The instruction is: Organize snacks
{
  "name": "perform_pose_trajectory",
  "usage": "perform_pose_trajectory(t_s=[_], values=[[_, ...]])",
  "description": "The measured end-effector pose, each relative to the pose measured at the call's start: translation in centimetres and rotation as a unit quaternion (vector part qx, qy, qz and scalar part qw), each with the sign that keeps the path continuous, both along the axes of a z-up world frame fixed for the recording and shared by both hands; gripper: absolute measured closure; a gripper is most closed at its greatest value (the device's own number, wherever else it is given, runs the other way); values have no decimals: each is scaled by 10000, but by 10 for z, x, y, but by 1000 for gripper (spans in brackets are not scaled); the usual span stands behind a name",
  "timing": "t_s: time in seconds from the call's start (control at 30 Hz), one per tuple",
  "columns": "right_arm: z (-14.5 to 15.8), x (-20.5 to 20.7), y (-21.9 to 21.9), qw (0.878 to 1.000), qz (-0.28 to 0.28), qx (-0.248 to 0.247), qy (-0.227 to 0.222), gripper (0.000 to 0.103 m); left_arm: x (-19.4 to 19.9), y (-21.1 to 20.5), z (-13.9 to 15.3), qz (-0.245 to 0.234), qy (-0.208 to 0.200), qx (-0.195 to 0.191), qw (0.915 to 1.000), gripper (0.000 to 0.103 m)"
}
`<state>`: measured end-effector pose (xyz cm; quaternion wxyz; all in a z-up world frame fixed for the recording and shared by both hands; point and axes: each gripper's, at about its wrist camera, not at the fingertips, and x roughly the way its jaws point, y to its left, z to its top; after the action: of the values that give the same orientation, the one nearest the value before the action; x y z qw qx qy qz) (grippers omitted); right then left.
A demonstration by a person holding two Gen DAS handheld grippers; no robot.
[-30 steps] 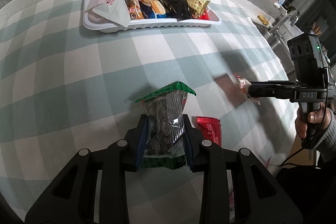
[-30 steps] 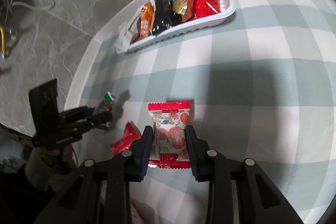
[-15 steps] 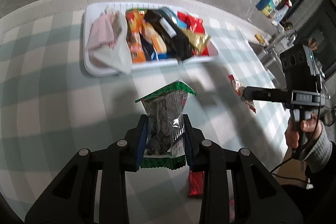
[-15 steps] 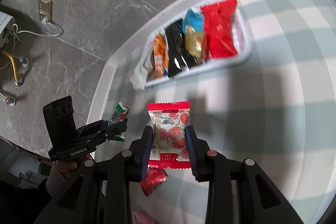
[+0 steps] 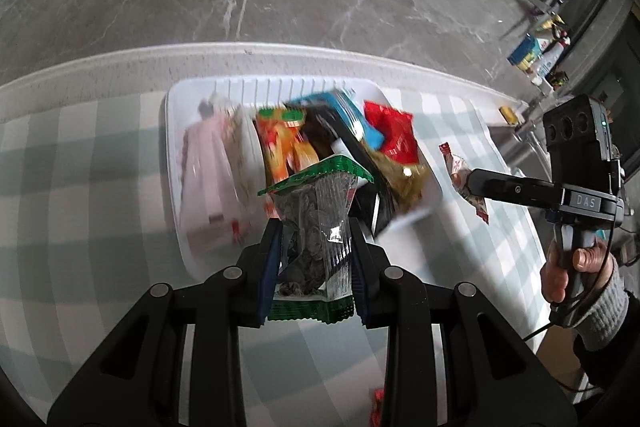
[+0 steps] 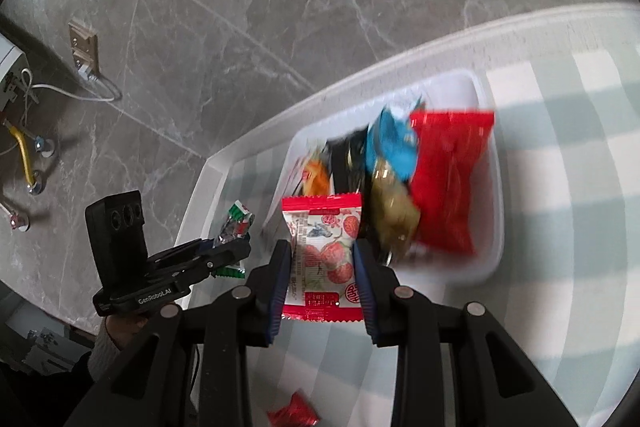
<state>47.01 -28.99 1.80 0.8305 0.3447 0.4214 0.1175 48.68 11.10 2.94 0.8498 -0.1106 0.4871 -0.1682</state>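
My left gripper (image 5: 314, 247) is shut on a clear snack bag with green ends (image 5: 316, 227) and holds it in the air over the near edge of the white tray (image 5: 174, 147). My right gripper (image 6: 322, 259) is shut on a red and white strawberry-print packet (image 6: 324, 255), held above the tray's near left corner (image 6: 486, 267). The tray holds several packets: pink, orange, black, blue, gold and red. The right gripper also shows in the left wrist view (image 5: 472, 183) to the right of the tray, and the left gripper shows in the right wrist view (image 6: 236, 247) to the left.
The tray stands at the far edge of a table with a green and white checked cloth (image 5: 80, 195). A small red packet (image 6: 294, 415) lies on the cloth near me. Grey marble floor lies beyond the table edge.
Both grippers have moved forward and up towards the tray, each carrying its packet. The tray now looks much closer in both views.
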Motion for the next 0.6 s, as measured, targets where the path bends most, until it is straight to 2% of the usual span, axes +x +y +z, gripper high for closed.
perform_pose_trajectory(t_s=[0.23, 0.6], values=[[-7, 29, -20, 9999, -145, -61, 40, 69, 46, 16, -7, 248, 64, 71, 9996, 74], [-24, 67, -40, 9992, -297, -187, 185, 68, 94, 31, -29, 426, 160, 235, 9987, 74]])
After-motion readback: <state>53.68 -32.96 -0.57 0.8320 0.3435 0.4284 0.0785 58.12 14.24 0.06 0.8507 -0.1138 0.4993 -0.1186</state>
